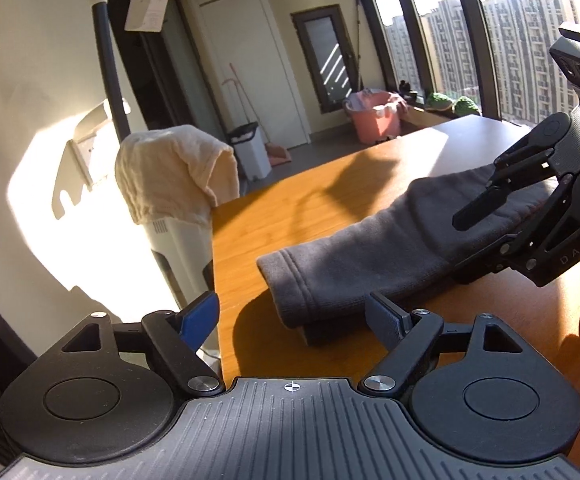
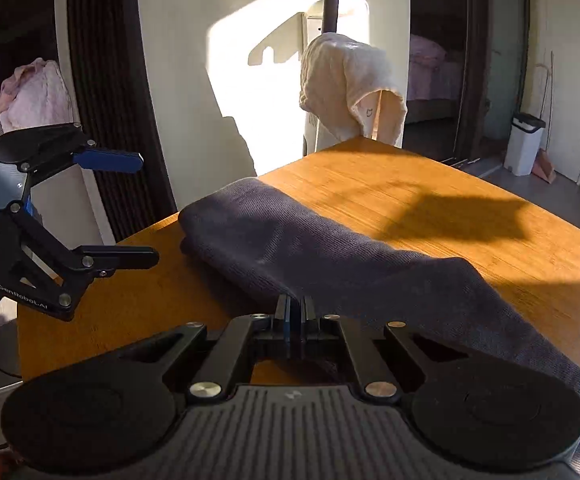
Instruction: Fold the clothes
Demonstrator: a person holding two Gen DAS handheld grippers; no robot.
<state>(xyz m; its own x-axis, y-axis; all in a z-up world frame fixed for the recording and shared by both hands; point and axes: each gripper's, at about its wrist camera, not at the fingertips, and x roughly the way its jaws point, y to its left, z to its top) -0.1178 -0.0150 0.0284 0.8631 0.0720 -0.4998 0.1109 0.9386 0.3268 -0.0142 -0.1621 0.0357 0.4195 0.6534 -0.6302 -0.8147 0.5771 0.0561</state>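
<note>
A dark grey garment point(image 1: 370, 256) lies folded lengthwise on the wooden table point(image 1: 274, 208), its hemmed end near the table's corner. My left gripper point(image 1: 292, 316) is open, its fingers either side of that end, just short of it. In the right wrist view the garment point(image 2: 330, 264) runs from the far left corner toward me. My right gripper point(image 2: 295, 312) is shut on a fold of the garment's near edge. The left gripper point(image 2: 146, 210) shows open at the left, and the right gripper point(image 1: 474, 216) shows over the cloth in the left wrist view.
A cream cloth point(image 1: 174, 172) hangs over a white appliance point(image 1: 182, 252) just past the table's corner. A pink basket point(image 1: 374, 118) and a white bin point(image 1: 250, 152) stand on the floor beyond. Windows run along the right side.
</note>
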